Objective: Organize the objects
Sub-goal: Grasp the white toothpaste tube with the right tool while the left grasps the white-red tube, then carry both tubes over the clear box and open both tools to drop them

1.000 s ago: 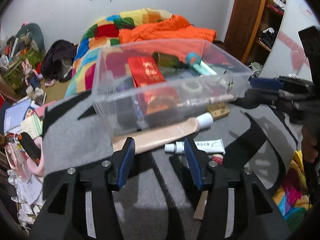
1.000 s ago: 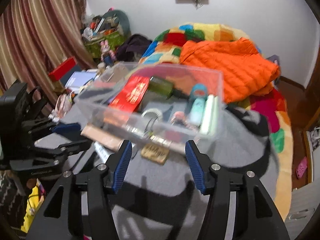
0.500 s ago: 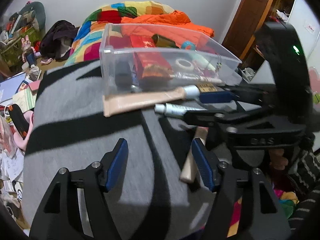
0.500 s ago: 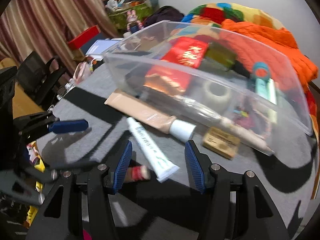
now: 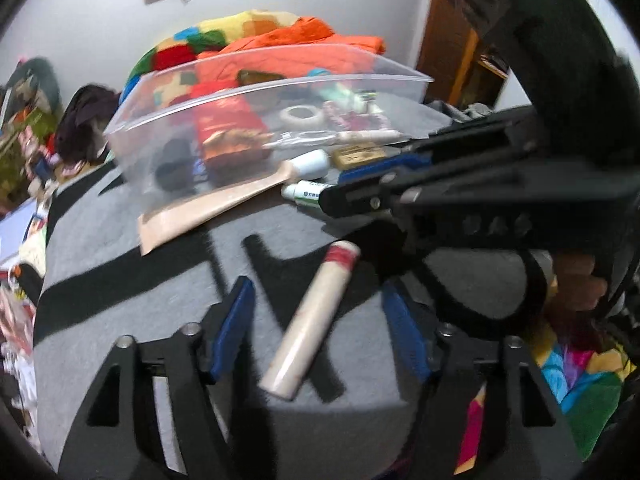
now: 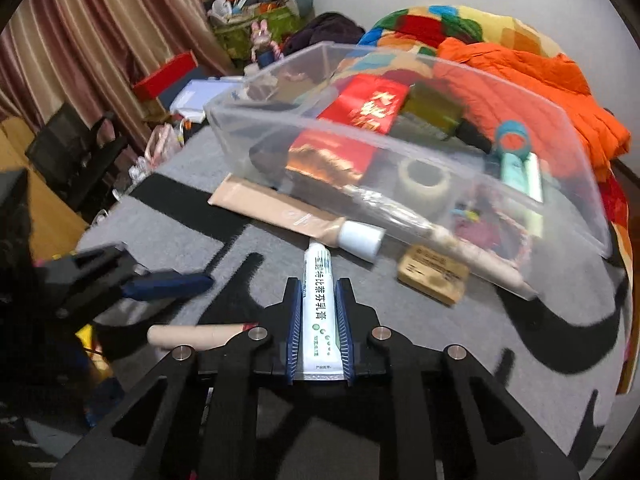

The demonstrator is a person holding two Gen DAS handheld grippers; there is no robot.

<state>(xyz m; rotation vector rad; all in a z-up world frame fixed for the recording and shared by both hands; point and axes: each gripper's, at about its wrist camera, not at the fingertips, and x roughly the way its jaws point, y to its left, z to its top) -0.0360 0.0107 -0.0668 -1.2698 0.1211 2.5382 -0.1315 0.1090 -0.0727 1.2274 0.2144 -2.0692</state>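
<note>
Right gripper (image 6: 318,332), its jaws having just been closing, now clamps the white ointment tube (image 6: 316,304) between both pads on the grey desk (image 6: 440,380). Left gripper (image 5: 320,332) stands open, its jaws having eased inward slightly, a beige cylinder (image 5: 312,320) lying untouched between them. Ahead of both sits the clear bin (image 6: 400,160), with a tan tube (image 6: 288,210) along its near wall
</note>
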